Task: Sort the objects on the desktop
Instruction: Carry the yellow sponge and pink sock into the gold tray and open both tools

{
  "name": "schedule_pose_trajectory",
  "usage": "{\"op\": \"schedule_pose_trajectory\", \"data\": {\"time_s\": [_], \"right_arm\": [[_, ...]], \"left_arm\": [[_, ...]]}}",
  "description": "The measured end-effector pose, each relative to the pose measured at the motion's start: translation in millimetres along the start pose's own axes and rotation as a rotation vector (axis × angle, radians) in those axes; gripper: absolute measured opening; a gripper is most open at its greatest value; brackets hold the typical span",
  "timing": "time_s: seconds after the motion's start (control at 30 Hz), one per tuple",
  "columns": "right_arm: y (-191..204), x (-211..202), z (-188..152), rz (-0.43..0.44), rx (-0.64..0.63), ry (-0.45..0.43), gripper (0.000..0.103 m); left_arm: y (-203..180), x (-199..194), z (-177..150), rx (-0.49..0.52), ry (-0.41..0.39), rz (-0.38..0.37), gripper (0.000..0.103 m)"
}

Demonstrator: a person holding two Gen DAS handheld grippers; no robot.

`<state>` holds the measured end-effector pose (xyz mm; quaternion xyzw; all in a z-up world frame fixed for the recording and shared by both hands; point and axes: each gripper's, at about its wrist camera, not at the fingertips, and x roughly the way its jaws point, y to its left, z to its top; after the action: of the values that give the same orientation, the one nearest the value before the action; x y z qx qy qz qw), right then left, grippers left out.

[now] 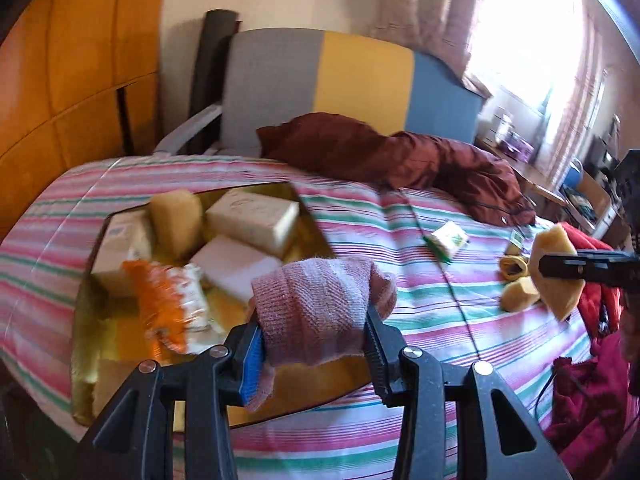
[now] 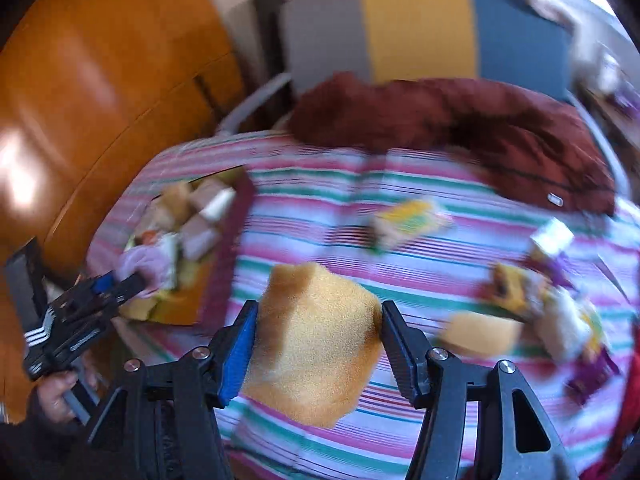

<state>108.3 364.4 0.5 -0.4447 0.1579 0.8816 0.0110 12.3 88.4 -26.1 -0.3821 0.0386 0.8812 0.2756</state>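
My left gripper (image 1: 314,322) is shut on a rolled pink knitted cloth (image 1: 320,312) and holds it over the near edge of a shallow yellow-lined box (image 1: 132,344) on the striped bed. The box holds sponges, white blocks and an orange-and-white packet (image 1: 168,300). My right gripper (image 2: 316,328) is shut on a yellow sponge (image 2: 320,344) above the bedspread, to the right of the box (image 2: 216,280). In the left wrist view that sponge (image 1: 554,248) and the right gripper (image 1: 540,266) show at the far right. The left gripper (image 2: 136,278) with the pink cloth (image 2: 140,264) appears at the box in the blurred right wrist view.
Loose items lie on the striped bedspread (image 1: 400,240): a small green-and-white packet (image 1: 448,238), yellow sponge pieces (image 1: 518,298), purple wrappers (image 2: 560,248). A dark red quilt (image 1: 400,156) lies at the bed's head below a grey, yellow and blue headboard (image 1: 360,80). An orange wardrobe (image 1: 72,60) stands left.
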Motion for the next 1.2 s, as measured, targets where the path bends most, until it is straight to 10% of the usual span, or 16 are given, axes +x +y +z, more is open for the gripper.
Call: {"op": "schedule_pose_trajectory", "data": {"time_s": [0.57,1.2], "right_arm": [[136.0,71.9,10.6,0.214,-0.161,0.030,0.061],[181.2,135.2,27.5,0.161,-0.175,0.031,0.067]], "left_arm": [[120.5,-25.3,-18.9,-0.178,-0.025,0.226,0.044],[132.0,-16.3,-22.1,-0.190,-0.012,0.319,0.057]]}}
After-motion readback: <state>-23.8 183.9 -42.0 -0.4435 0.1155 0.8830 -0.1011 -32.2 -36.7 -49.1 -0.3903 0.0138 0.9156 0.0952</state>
